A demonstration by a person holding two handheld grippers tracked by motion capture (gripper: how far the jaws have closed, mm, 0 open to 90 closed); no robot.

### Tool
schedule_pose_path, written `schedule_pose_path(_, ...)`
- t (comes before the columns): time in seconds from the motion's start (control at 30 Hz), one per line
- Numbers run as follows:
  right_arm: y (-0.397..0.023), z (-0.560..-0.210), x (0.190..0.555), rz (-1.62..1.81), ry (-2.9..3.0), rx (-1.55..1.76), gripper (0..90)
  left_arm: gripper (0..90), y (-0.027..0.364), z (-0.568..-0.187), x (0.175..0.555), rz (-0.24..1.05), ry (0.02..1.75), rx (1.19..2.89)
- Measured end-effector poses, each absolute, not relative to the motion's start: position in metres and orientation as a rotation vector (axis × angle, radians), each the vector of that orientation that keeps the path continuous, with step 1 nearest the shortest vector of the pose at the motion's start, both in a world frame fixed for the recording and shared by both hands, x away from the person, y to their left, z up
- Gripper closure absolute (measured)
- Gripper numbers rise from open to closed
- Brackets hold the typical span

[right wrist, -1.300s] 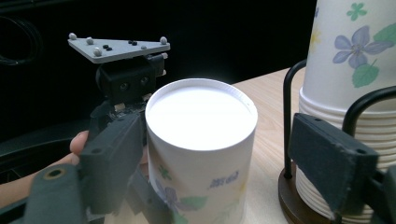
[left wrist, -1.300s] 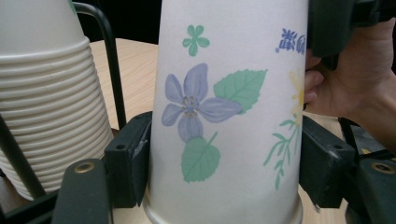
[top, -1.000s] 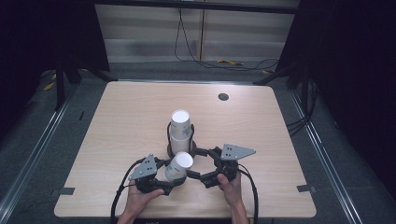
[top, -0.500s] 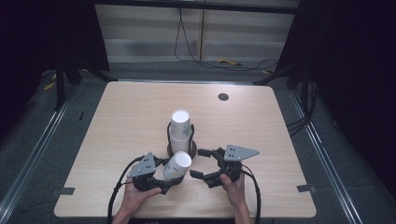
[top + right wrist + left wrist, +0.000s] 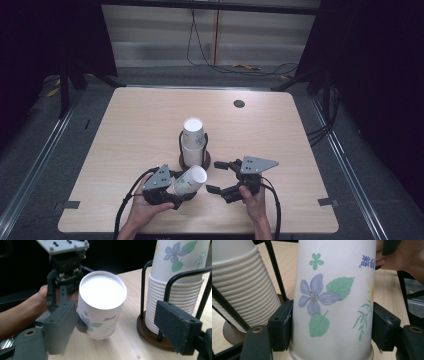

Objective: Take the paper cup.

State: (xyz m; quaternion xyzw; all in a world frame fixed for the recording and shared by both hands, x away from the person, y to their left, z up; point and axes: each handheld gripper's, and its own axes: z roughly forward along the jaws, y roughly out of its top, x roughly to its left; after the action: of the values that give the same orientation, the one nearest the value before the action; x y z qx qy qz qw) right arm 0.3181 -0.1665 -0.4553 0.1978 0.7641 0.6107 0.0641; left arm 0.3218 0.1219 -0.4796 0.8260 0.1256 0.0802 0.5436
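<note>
A flower-printed paper cup point(image 5: 190, 181) lies tilted between the jaws of my left gripper point(image 5: 182, 191), which is shut on its lower wall point(image 5: 332, 315); both pads point(image 5: 283, 326) press its sides. The cup's closed white bottom point(image 5: 101, 290) points at my right gripper point(image 5: 216, 176). That gripper point(image 5: 120, 322) stands open just right of the cup. Its jaws have just been opening a little and neither pad presses the cup. Behind them, a stack of matching cups point(image 5: 192, 142) sits upside down in a black wire holder with a round wooden base point(image 5: 152, 332).
The wooden table point(image 5: 280, 135) has a dark round grommet point(image 5: 239, 103) at the back right. The person's hands come in over the front edge. Cables lie on the floor beyond the table's far edge.
The right gripper has shifted slightly beside the held cup. The left gripper and its cup have stayed where they were.
</note>
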Motion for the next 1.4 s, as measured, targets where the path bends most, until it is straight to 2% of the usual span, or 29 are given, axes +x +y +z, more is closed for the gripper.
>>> schedule_pose_path(0.6,-0.175,-0.451,0.319,1.698,2.403,0.611,17.2,30.1,0.116,-0.474,0.327,0.190,0.249,2.121)
schedule_pose_path(0.8,-0.171,-0.446,0.320,1.642,2.441,0.576,19.5,30.3,0.113,-0.473,0.330,0.177,0.237,2.158)
schedule_pose_path(1.17,-0.167,-0.445,0.323,1.542,2.566,0.556,17.4,30.7,0.106,-0.467,0.337,0.173,0.214,2.244)
schedule_pose_path(1.4,-0.163,-0.444,0.326,1.499,2.594,0.557,19.2,30.7,0.101,-0.461,0.339,0.175,0.183,2.306)
